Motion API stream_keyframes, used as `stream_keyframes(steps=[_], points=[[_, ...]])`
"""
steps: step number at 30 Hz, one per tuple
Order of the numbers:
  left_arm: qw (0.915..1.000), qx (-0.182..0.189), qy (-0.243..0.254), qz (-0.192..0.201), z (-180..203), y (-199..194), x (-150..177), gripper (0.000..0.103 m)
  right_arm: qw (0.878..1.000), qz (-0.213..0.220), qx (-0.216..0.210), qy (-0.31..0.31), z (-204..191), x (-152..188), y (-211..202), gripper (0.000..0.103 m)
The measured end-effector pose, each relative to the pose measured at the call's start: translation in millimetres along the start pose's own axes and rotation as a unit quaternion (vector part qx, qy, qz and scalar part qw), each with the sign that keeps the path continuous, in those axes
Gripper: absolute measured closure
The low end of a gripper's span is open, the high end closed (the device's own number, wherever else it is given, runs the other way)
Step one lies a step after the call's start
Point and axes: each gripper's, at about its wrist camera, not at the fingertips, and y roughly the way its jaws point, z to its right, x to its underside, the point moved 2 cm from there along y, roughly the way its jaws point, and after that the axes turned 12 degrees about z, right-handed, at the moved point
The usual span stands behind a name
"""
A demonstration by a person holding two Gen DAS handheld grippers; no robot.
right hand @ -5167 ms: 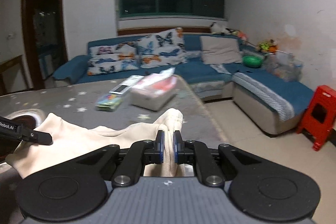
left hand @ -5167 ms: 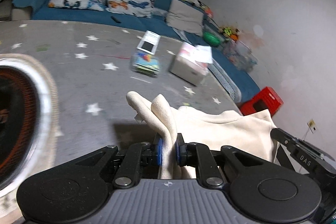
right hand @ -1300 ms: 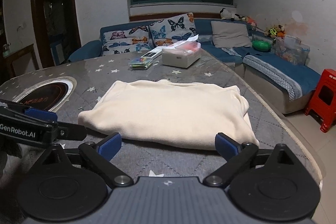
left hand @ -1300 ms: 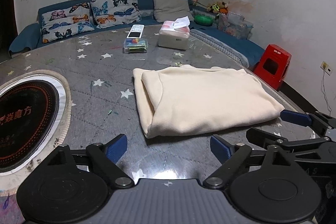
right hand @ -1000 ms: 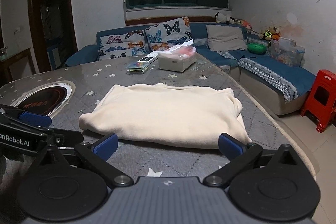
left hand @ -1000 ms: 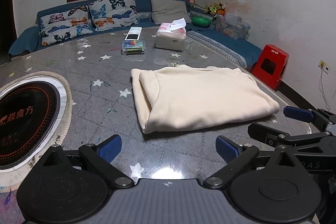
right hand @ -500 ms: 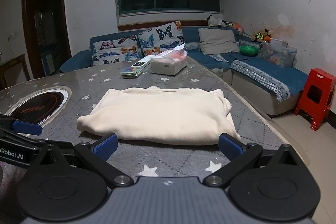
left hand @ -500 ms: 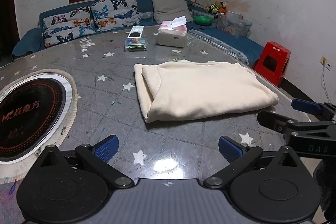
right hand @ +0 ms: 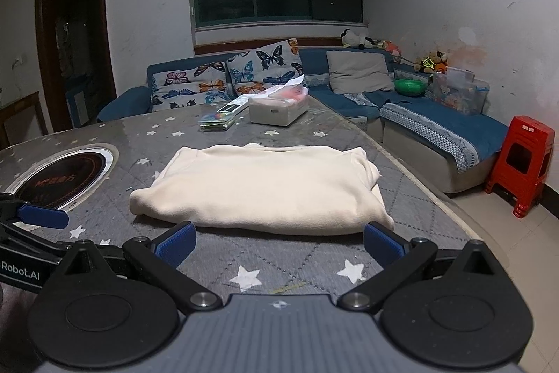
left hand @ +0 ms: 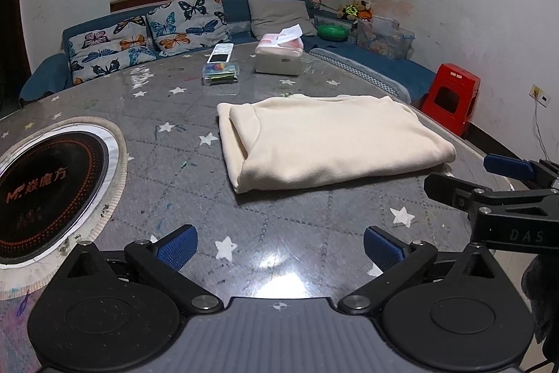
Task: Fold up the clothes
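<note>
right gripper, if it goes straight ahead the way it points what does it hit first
Most likely the near folded edge of the cream garment, which lies flat on the table dead ahead. The right gripper is open and empty, with only bare tabletop between. Its height is hard to judge.

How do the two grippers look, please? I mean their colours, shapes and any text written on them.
Both are black. The left gripper and the right gripper each have a ribbed grey body, two round black discs, and angular linkage arms with silver bolts that end in blue textured fingertips. Seen from the side, the right gripper reads "DAS", the left one "Robot.AI" in white. No cables, hands or sleeves are visible.
</note>
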Motion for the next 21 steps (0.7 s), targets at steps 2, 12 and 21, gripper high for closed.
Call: stream_keyframes(steps=[2, 12, 21], points=[[1.0000, 0.001, 0.002, 0.000, 1.6, -0.5, 1.1, 0.000, 1.000, 0.001, 0.002, 0.001, 0.0, 0.8, -1.8, 0.000], [1.0000, 0.002, 0.009, -0.004, 6.8, 0.2, 5.6, 0.000, 1.000, 0.004, 0.003, 0.003, 0.6, 2.5, -6.8, 0.000], [1.0000, -0.003, 0.008, -0.004, 3.7, 1.7, 4.9, 0.000, 1.000, -0.001, 0.005, 0.005, 1.4, 6.0, -4.5, 0.000]])
